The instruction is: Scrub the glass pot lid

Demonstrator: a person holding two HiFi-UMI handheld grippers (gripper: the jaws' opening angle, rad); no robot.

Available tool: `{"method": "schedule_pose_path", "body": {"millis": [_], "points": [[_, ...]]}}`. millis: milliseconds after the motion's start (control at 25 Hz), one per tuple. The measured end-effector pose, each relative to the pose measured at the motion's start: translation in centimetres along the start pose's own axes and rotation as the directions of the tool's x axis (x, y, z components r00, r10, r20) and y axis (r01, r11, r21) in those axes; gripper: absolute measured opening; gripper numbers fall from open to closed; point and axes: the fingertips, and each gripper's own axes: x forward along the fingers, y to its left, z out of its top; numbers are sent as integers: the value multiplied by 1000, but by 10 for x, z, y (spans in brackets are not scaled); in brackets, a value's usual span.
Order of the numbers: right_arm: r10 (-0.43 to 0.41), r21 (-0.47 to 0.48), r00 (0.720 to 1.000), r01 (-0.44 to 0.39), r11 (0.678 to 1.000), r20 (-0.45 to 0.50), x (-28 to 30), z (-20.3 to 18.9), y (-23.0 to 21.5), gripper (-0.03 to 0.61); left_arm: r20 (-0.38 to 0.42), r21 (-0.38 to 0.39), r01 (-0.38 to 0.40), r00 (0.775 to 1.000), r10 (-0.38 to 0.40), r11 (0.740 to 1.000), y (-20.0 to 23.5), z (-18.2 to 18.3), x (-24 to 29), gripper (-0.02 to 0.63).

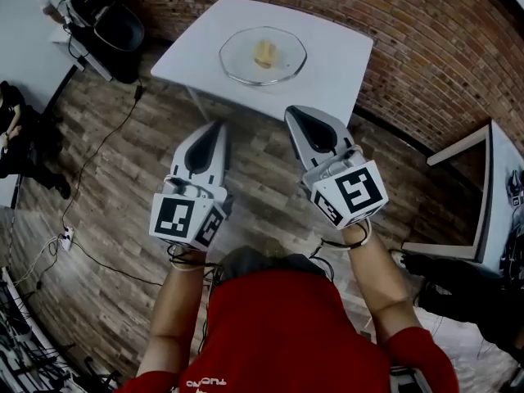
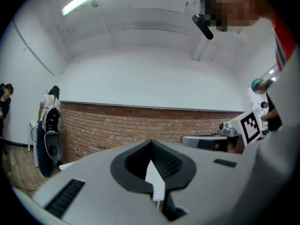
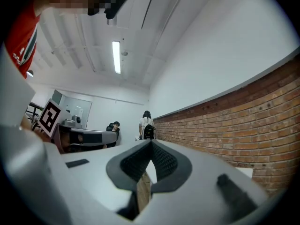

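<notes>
In the head view a round glass pot lid (image 1: pixel 262 56) lies on a white table (image 1: pixel 327 72), with a small yellowish thing (image 1: pixel 264 53) at its middle. Both grippers hang over the wooden floor, short of the table. My left gripper (image 1: pixel 215 126) is shut and empty, pointing toward the table. My right gripper (image 1: pixel 293 115) is also shut with nothing between its jaws, its tip close to the table's near edge. In the left gripper view the left gripper (image 2: pixel 151 142) points level at a brick wall; in the right gripper view the right gripper (image 3: pixel 151 142) does the same. The lid is hidden in both gripper views.
A brick wall (image 1: pixel 426 47) runs behind the table. A second white table (image 1: pixel 491 195) stands at the right, another at the upper left with black gear (image 1: pixel 106 23) beside it. Cables (image 1: pixel 90 178) trail over the floor at the left. People (image 3: pixel 146 125) stand by the far wall.
</notes>
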Motion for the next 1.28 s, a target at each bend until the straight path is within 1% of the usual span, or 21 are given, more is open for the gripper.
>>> {"method": "schedule_pose_path", "body": {"millis": [280, 520, 800, 1080, 1280], "points": [[5, 7, 1000, -5, 1000, -10, 28, -8, -22, 29, -7, 1, -3, 1000, 3, 1000, 19, -1, 33, 17], [-16, 3, 1000, 16, 1000, -23, 60, -19, -41, 29, -14, 2, 17, 1000, -17, 1000, 46, -11, 63, 17], [-45, -9, 998, 45, 999, -42, 126, -32, -69, 29, -7, -9, 47, 999, -47, 999, 99, -16, 113, 17], [-103, -36, 992, 100, 994, -75, 203, -40, -86, 29, -20, 2, 105, 994, -105, 994, 169, -20, 160, 17], [-148, -44, 984, 144, 989, -98, 238, -48, -104, 29, -35, -6, 145, 989, -145, 989, 202, -28, 191, 17]]}}
